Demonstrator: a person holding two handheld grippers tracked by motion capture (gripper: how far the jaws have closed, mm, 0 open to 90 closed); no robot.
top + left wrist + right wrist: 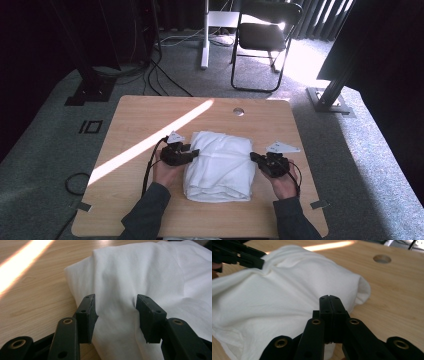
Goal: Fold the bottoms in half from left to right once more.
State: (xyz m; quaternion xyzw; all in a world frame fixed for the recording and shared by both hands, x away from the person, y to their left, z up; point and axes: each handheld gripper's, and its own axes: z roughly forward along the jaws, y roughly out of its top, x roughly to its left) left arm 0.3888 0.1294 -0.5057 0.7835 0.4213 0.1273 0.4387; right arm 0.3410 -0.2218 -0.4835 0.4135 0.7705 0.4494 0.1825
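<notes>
Now gripping a bunched ridge of white cloth [140, 277] with left tool [116, 315]. Right tool [329, 315] closed tight at the opposite edge, cloth lying lengthwise between both on the surface [140, 115].

Hard sunlight, dark surround
Sun stripe [150, 142] runs diagonally across the table [135, 200]; floor glare blown out at upper right; frame edges near black; gripper views soft up close.
</notes>
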